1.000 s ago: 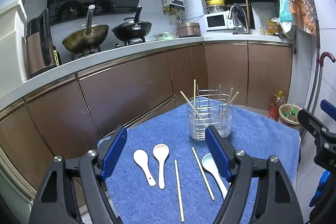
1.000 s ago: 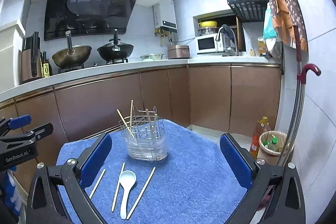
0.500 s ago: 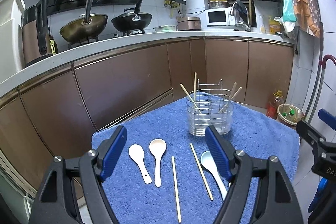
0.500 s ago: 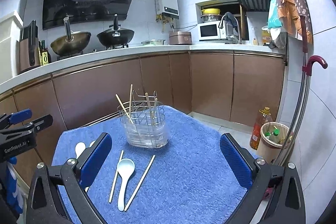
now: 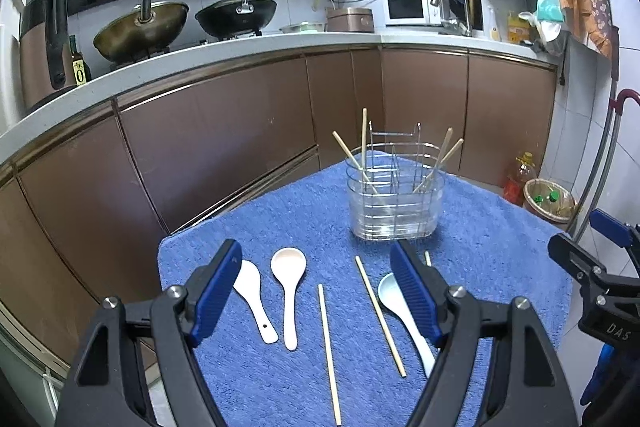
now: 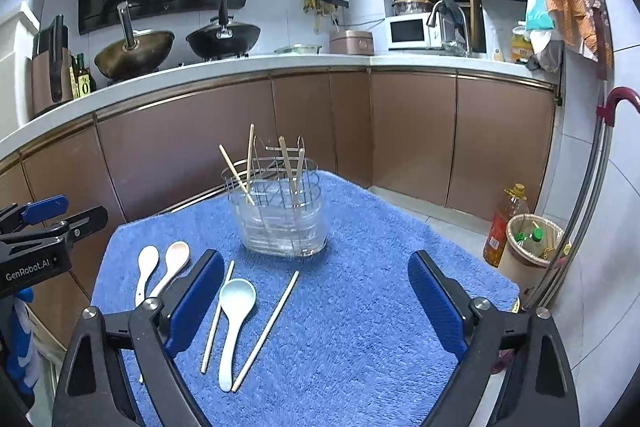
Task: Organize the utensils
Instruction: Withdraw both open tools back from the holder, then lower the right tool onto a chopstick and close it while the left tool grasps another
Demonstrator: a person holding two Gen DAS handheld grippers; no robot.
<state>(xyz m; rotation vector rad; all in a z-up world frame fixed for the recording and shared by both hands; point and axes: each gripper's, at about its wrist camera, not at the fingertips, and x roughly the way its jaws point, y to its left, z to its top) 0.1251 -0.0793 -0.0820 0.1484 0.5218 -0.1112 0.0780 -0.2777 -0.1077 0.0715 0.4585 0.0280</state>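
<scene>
Compared w/ a sec ago, both grippers sit lower & closer over the blue terry towel, so the utensils look bigger. Right gripper jaws have just been closing a bit but are still wide apart, nothing btwn them; pale blue plastic spoon lies by its left finger, unmoved. Left gripper is spread, empty, above two white spoons & loose wooden chopsticks. Clear wire-framed utensil holder stands upright beyond, w/ four chopsticks inside as before.
</scene>
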